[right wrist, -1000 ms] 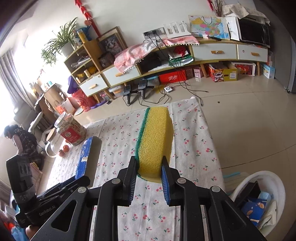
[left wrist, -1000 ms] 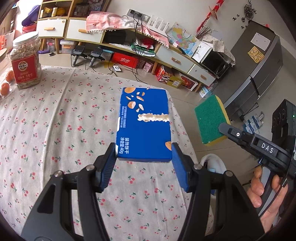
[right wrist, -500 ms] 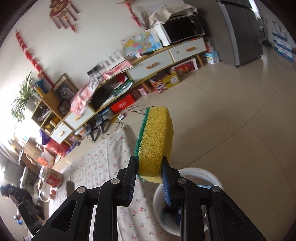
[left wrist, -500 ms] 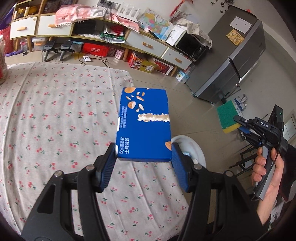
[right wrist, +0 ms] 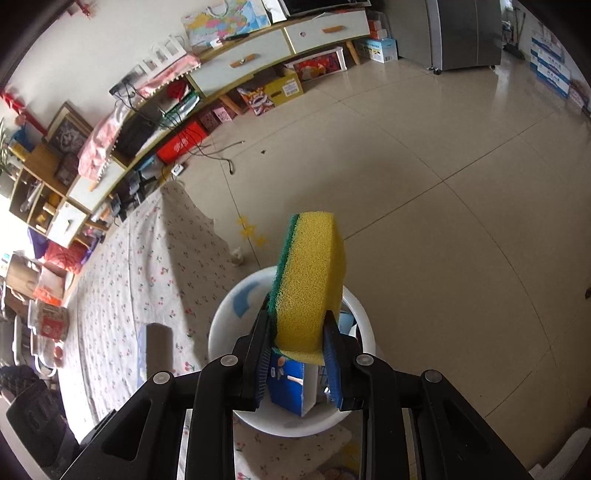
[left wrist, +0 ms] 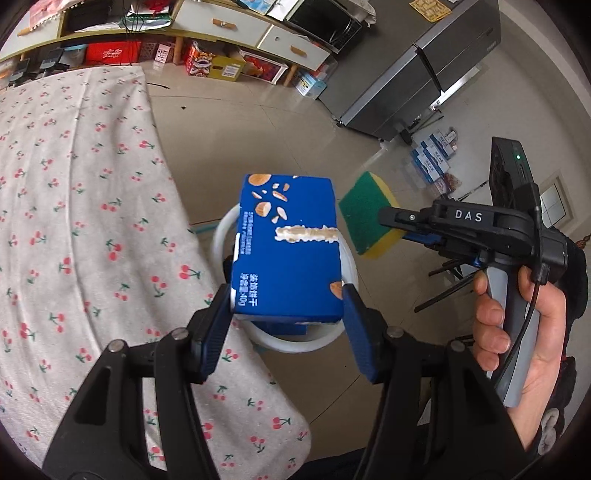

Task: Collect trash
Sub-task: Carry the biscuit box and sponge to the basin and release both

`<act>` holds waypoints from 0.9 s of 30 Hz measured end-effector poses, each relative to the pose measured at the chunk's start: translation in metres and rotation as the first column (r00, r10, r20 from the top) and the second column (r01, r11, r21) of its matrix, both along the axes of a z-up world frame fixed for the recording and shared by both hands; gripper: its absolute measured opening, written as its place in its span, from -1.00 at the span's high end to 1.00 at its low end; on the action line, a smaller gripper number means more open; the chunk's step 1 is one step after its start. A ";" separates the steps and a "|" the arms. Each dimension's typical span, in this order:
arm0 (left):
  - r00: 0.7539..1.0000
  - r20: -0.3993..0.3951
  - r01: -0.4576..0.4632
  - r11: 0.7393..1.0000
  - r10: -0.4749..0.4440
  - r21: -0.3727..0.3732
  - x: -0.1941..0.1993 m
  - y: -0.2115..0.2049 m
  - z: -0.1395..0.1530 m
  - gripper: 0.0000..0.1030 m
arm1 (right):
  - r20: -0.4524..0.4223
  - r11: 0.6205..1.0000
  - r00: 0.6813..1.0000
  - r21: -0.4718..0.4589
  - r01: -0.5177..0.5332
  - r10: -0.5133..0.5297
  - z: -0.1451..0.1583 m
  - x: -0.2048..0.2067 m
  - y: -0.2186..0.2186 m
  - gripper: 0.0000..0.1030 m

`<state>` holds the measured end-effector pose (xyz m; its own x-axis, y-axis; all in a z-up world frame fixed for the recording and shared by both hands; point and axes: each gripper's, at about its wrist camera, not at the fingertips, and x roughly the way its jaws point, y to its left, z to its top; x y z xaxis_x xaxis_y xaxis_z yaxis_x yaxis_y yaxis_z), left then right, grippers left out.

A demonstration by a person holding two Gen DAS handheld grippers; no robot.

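Pinching a blue biscuit box (left wrist: 288,251) by its two long sides, left hand-held gripper (left wrist: 286,325), blue pads pressed against the cardboard near its lower end. Box held in the air, printed face toward the camera, directly over a white trash bin (left wrist: 347,266) on the tiled floor (left wrist: 258,122). Bin just beside the edge of the counter, under a cherry-print cloth (left wrist: 81,206).

Clamped in the right hand-held gripper (right wrist: 297,343), a yellow sponge (right wrist: 310,280) with a green scouring layer along its left side, squeezed between the blue pads at its lower end and standing up past the fingertips. Sponge likewise hanging above the white trash bin (right wrist: 236,325), not touching the rim. Inside the bin, another blue box (right wrist: 290,384) leaning against the wall, plus other scraps too hidden to name.

Seen from the left wrist view, same sponge (left wrist: 365,210) to the right of the biscuit box, near it but apart, gripped by the black right hand-held gripper (left wrist: 402,225) held in a bare hand (left wrist: 517,325). Further back, a grey refrigerator (left wrist: 417,74) and a long low cabinet (left wrist: 229,26) along the wall.
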<state>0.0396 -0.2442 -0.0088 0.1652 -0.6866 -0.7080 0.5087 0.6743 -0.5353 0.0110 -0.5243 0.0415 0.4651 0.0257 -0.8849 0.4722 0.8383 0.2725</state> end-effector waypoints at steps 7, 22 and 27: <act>1.000 -0.002 -0.023 1.000 0.023 0.008 0.005 0.006 0.000 -0.16 | -0.089 0.999 0.996 -0.018 -0.029 0.027 -0.020 0.006 0.005 0.46; 0.996 -0.040 0.075 0.997 -0.074 0.031 0.005 -0.048 -0.024 -0.17 | -0.149 0.997 0.988 -0.067 -0.045 0.034 -0.029 0.014 0.007 0.40; 0.993 0.000 0.120 0.978 -0.122 0.171 0.002 -0.070 -0.040 -0.20 | -0.150 0.997 0.988 -0.062 -0.037 0.027 -0.031 0.012 0.003 0.40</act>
<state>0.0415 -0.3145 -0.0486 0.0962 -0.5713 -0.8151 0.5967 0.6886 -0.4122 0.0230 -0.5217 0.0107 0.3278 -0.0213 -0.9445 0.4763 0.8671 0.1457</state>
